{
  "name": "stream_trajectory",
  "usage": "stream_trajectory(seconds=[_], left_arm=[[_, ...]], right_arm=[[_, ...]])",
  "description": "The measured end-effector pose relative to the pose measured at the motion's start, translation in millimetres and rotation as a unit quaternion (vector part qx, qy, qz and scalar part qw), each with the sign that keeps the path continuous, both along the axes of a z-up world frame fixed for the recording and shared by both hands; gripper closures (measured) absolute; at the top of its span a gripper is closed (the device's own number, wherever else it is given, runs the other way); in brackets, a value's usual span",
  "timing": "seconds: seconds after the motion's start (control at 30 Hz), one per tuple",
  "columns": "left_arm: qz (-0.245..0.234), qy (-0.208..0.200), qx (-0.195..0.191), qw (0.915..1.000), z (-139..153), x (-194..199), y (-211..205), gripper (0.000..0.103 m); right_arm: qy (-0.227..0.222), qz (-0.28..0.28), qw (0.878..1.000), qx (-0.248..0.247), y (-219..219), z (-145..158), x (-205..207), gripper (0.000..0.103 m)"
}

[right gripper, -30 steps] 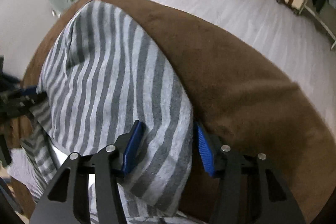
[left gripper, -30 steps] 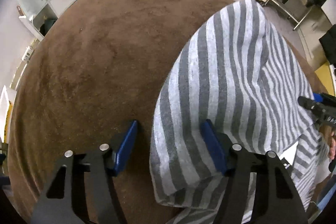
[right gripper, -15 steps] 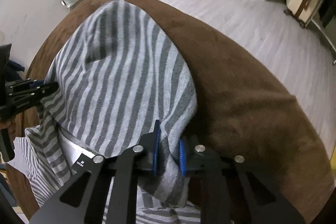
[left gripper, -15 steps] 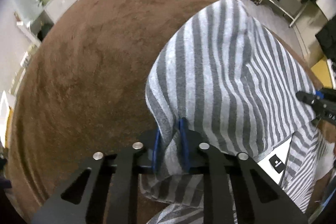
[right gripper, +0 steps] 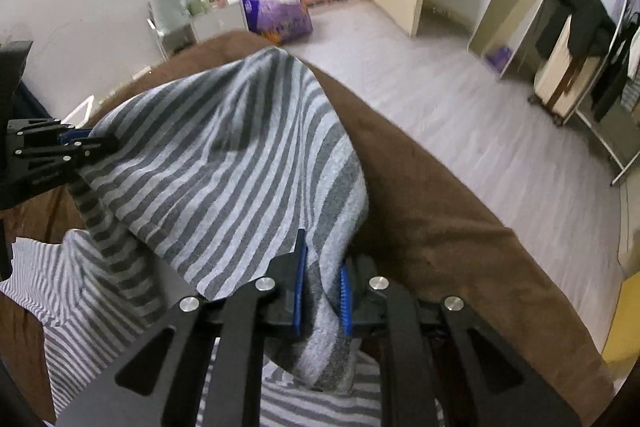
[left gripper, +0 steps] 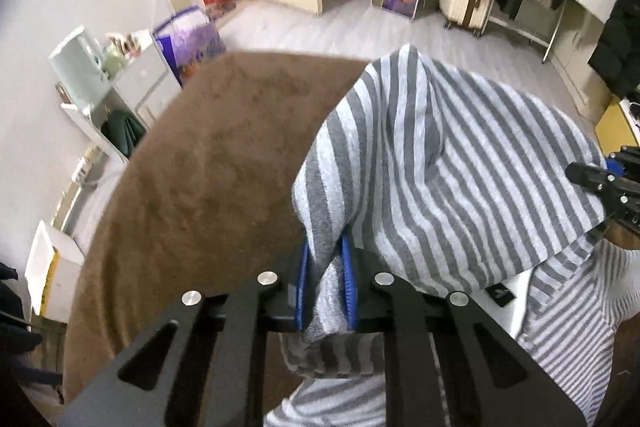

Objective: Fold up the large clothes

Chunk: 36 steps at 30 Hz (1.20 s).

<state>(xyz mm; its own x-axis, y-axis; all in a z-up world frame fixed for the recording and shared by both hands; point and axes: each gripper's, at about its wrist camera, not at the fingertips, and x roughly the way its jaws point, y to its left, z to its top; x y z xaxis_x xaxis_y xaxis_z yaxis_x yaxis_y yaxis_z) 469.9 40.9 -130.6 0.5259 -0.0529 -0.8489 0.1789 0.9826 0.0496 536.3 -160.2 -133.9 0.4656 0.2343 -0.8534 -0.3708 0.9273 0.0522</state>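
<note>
Bare brown blanket (left gripper: 208, 163) lies open at left, where the left gripper (left gripper: 326, 291) pinches 1 edge of the striped grey shirt (left gripper: 440, 187), the right gripper (right gripper: 322, 293) pinching the opposite edge beside clear floor (right gripper: 480, 115).

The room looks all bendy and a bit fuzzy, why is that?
Left view: fisheye lens bows the walls and darkens the corners; the purple bag is smeared, the shirt fairly sharp. Right view: same curving, bag and doorway blurred.
</note>
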Motion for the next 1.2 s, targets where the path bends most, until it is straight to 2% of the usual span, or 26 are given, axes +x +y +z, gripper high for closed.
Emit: stream_trajectory(seconds=[0.2,0.37,0.47,0.57,0.67,0.77,0.87,1.07,1.1,1.17,1.2], left_arm=[[0.014,-0.045,-0.031,0.9984,27,-50,13,0.087],[0.029,-0.058,-0.052,0.9965,25,-104,14,0.087],[0.019,-0.043,-0.035,0.9983,14,-141,8,0.087],[0.022,-0.025,-0.045,0.9984,5,-171,6,0.087],[0.03,0.005,-0.05,0.9983,-25,-196,7,0.087],[0.035,0.037,-0.059,0.997,-58,-205,10,0.087],[0.033,0.044,-0.052,0.9972,-76,-208,10,0.087],[0.038,0.049,-0.044,0.9971,-82,-198,11,0.085],[0.038,0.052,-0.043,0.997,-82,-197,11,0.084],[0.042,0.056,-0.035,0.9969,-80,-194,11,0.073],[0.043,0.055,-0.027,0.9972,-76,-194,9,0.057]], right_arm=[[-0.037,-0.001,0.999,0.019,-5,27,-44,0.089],[-0.057,-0.007,0.998,0.032,-11,39,-91,0.089],[-0.049,-0.008,0.998,0.031,-11,37,-117,0.089],[-0.029,-0.011,0.999,0.035,-14,26,-150,0.089],[-0.001,-0.011,1.0,0.027,-14,5,-175,0.088],[0.031,-0.015,0.999,0.019,-16,-25,-188,0.086],[0.043,-0.023,0.998,0.025,-14,-37,-195,0.086],[0.043,-0.026,0.999,0.018,-7,-42,-196,0.08],[0.044,-0.028,0.999,0.018,-7,-40,-196,0.078],[0.046,-0.029,0.998,0.016,-8,-40,-196,0.062],[0.044,-0.03,0.998,0.014,-9,-36,-196,0.051]])
